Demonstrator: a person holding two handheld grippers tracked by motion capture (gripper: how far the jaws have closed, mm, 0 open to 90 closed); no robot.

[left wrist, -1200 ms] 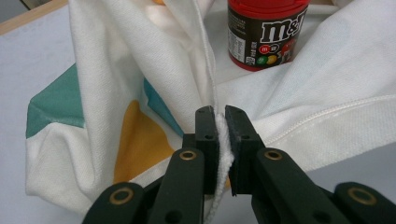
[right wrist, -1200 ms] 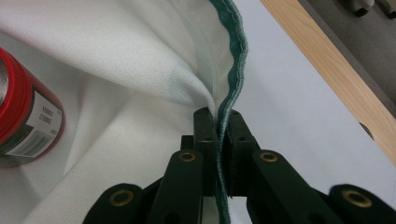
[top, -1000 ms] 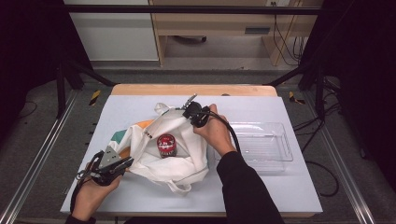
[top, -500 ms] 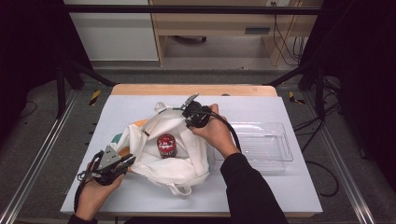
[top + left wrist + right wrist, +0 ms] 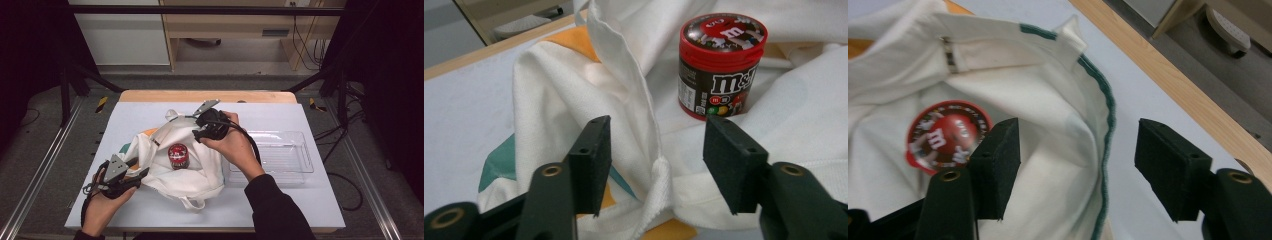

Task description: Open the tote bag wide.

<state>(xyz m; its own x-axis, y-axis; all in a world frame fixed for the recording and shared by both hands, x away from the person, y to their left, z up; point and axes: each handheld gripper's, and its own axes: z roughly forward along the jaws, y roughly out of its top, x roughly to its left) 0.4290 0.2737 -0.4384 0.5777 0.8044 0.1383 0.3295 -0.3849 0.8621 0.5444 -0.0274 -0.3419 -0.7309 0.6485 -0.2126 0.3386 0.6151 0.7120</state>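
Note:
A white cloth bag (image 5: 192, 172) with green trim and orange and teal patches lies bunched on the table. A red-lidded M&M's tub (image 5: 177, 155) stands upright in the middle of the cloth. My left gripper (image 5: 142, 172) is at the bag's near-left edge. In the left gripper view it (image 5: 656, 165) is open with a fold of the bag's rim (image 5: 644, 125) between the jaws, the tub (image 5: 721, 65) just beyond. My right gripper (image 5: 199, 131) is at the bag's far side, open (image 5: 1078, 170), straddling the green-trimmed rim (image 5: 1105, 125), with the tub (image 5: 945, 135) below left.
A clear plastic tray (image 5: 280, 156) sits on the white table (image 5: 310, 117) just right of the bag, beside the person's right forearm. A wooden strip (image 5: 150, 96) runs along the table's far edge. Metal frame rails flank both sides.
The left gripper has edged in slightly toward the bag's rim and the cloth on the left side has shifted a little. The right gripper and the tub have stayed where they were.

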